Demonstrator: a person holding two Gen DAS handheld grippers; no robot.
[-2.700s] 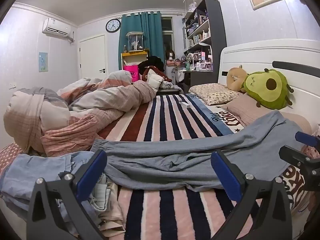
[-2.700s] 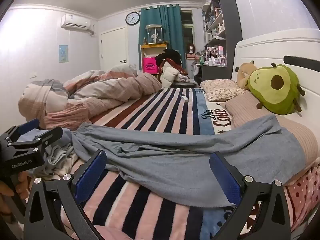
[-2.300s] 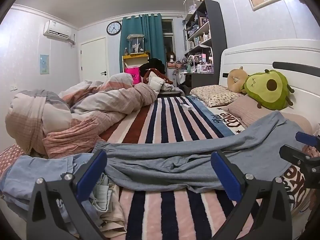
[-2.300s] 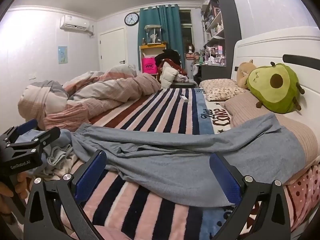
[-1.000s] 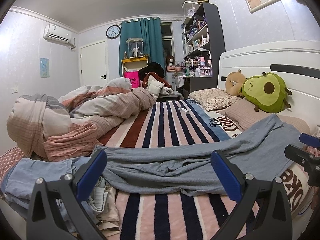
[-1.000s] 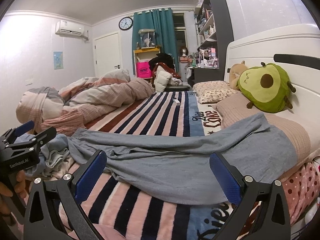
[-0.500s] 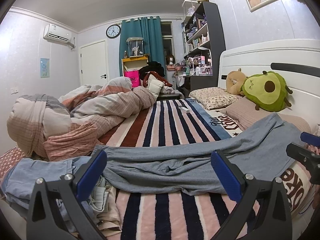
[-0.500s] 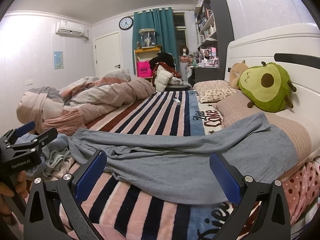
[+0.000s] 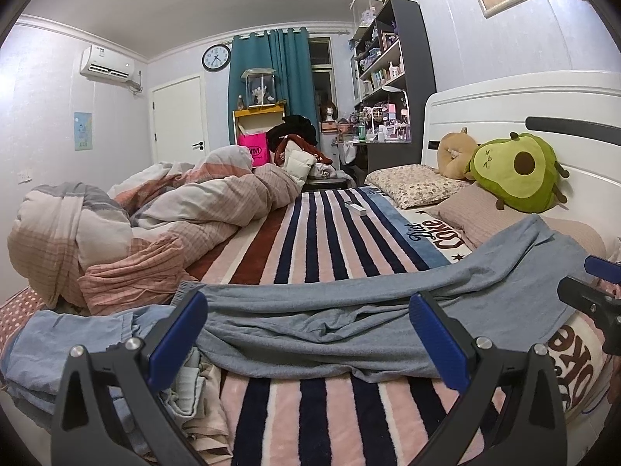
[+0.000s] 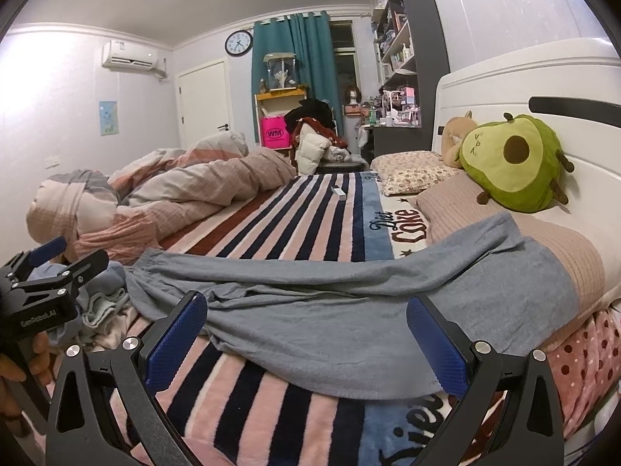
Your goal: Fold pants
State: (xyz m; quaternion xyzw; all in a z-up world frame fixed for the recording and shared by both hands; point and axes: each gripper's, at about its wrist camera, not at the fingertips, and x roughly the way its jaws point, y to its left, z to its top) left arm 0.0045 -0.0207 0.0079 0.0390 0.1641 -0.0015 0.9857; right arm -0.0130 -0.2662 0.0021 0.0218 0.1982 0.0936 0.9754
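Grey-blue pants (image 9: pixel 349 322) lie stretched crosswise over the striped blanket (image 9: pixel 330 240), their right end draped up onto a pink pillow (image 10: pixel 562 248). In the right wrist view the same pants (image 10: pixel 349 310) spread wide just beyond the fingers. My left gripper (image 9: pixel 308 338) hovers open in front of the pants' near edge, with nothing between its blue pads. My right gripper (image 10: pixel 306 336) is open too, level with the pants' front hem. Each gripper shows at the edge of the other's view: the left gripper (image 10: pixel 58 268), the right gripper (image 9: pixel 594 291).
A heap of light-blue and beige clothes (image 9: pixel 77 341) lies at the pants' left end. A bunched plaid duvet (image 9: pixel 136 225) fills the bed's left side. An avocado plush (image 9: pixel 516 173), floral pillow (image 9: pixel 411 184) and white headboard (image 9: pixel 504 105) stand at the right. A small white box (image 9: pixel 355 207) rests mid-blanket.
Both grippers have stayed open and drifted only slightly; the right wrist view has shifted a little to the right. The pants have not moved.
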